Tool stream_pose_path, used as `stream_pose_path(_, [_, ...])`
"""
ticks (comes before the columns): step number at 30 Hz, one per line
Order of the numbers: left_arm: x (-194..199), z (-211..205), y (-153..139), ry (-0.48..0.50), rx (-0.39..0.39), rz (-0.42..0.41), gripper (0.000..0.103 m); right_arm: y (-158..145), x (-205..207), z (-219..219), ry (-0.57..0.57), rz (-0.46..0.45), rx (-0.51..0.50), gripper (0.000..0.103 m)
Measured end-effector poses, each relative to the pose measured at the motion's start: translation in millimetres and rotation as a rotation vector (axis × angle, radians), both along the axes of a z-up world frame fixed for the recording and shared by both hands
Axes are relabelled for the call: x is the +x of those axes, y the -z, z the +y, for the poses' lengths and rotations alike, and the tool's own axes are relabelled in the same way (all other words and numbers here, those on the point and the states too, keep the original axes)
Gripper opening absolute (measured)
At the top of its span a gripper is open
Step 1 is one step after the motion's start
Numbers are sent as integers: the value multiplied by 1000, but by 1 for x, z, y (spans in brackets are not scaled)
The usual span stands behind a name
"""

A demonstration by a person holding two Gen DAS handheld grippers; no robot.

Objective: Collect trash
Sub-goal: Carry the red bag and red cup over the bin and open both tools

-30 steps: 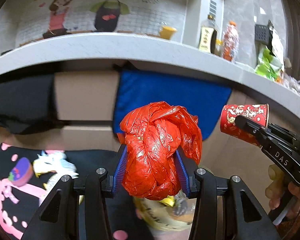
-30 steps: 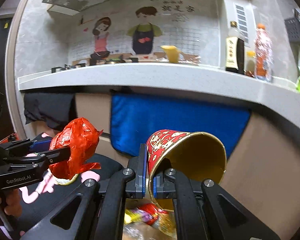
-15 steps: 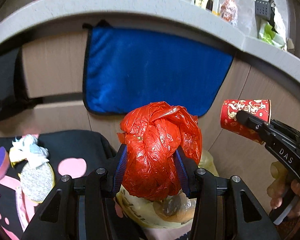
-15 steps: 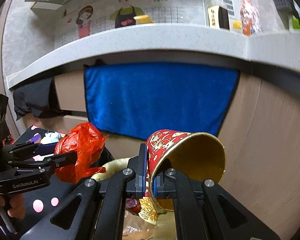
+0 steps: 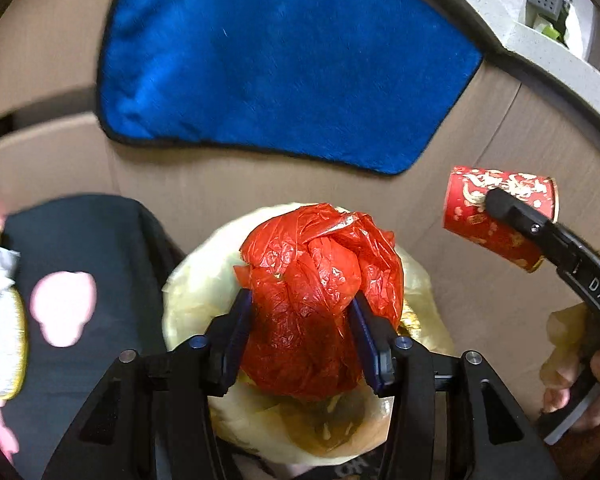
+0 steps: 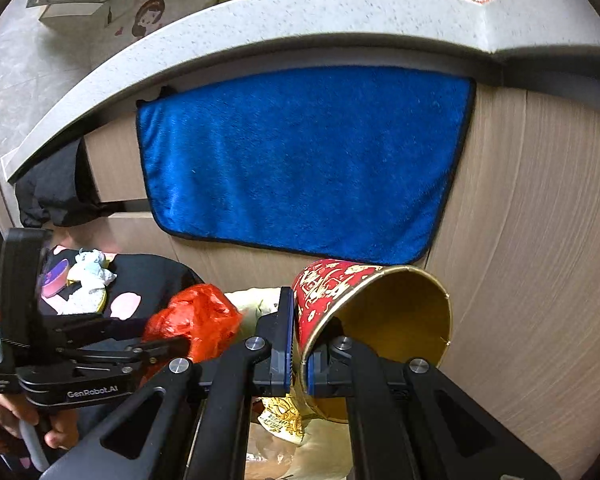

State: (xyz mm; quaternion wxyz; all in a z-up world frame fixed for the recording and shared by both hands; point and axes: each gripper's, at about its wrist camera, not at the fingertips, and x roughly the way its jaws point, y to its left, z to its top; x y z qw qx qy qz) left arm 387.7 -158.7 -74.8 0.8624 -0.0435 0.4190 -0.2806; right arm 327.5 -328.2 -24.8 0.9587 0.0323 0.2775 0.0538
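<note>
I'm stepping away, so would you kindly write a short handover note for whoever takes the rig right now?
Left gripper: jaws shut on the red plastic bag, held right above the open yellowish trash bag.
Right gripper: jaws pinching the wall of the red paper cup, tipped on its side, to the right of the trash bag.
Done: both items picked up and carried to the bag.
Left: release the red bag in, then the cup.

Two wrist fisheyes, both close, tilted down toward cabinet fronts.
Left view sits left of right; shared: hanging blue plush towel (image 5: 284,68) (image 6: 304,160), probably one yellowish bin liner (image 5: 188,300) (image 6: 252,300).
</note>
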Motion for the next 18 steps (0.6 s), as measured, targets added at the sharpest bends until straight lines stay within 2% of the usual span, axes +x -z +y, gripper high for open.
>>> stream_pose_path(2, [4,-1,6,6,-8,20,52,2,2,-1,1,8,7,4])
stream_pose_path(6, [3,4,3,-16,2,-18,56,8,6,2,-9,27,21,4])
stream_pose_path(9, [4,11,-3,-6,-11,-5,56,13,12,8,-33,43,38,4])
stream_pose_path(12, [-1,29,-16,-50,-15,-33,56,18,19,17,-70,58,66,5])
stream_pose_path(15, [-9,53,-28,-98,-9,-51,56,35,32,31,-129,114,105,5])
stream_pose_path(18, [-18,77,-34,-135,-2,-43,56,67,56,43,-150,236,157,5])
